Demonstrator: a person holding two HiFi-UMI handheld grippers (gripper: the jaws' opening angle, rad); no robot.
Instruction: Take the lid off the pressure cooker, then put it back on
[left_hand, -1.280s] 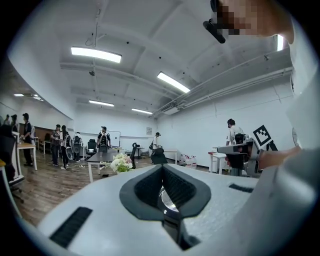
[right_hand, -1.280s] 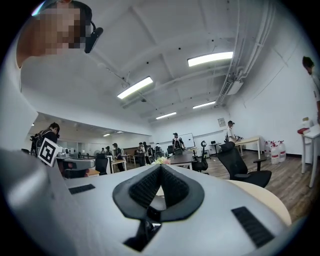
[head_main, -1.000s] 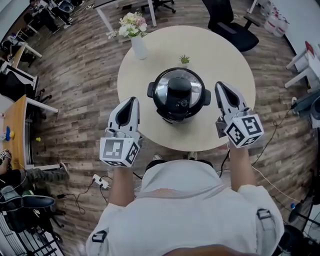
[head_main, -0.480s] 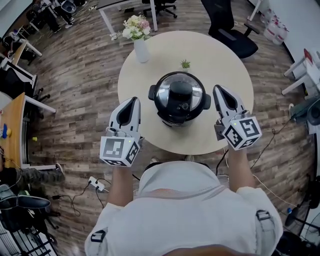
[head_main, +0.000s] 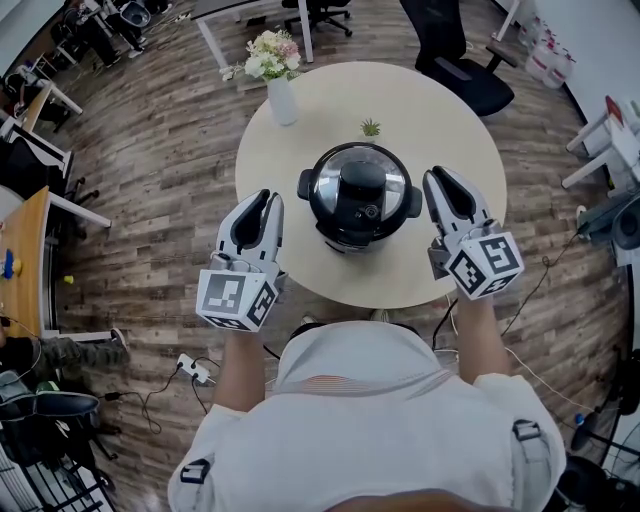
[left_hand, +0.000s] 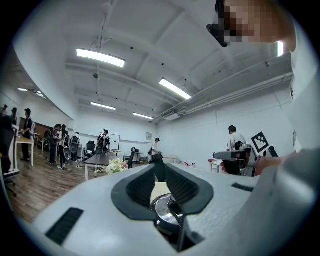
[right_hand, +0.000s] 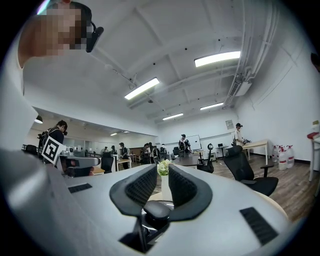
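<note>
Not much has shifted since a second ago. Both hands are basically where they were, but both sets of tongs have just been opening a crack, with nothing between them.

Head view: the pressure cooker (head_main: 360, 205) sits mid-worktop (head_main: 450, 110) with its lid (head_main: 357, 180) still on. The left tongs (head_main: 262, 197) hang off the worktop's edge on the cooker's left, and the right tongs (head_main: 437, 176) are just beside its right handle. Neither touches it. A vase of flowers (head_main: 281, 92) and a tiny potted plant (head_main: 371, 127) stand further back.

Left gripper view: the pads are only narrowly apart and empty, and a slice of the shiny lid shows through the gap.

Right gripper view: same deal, a narrow gap holding nothing, with the cooker's dark top low in the slot and the vase behind it.

Looks like the approach before the lid comes off. Next they'd probably need to open wider, close in on the lid's handle, then twist and lift.
</note>
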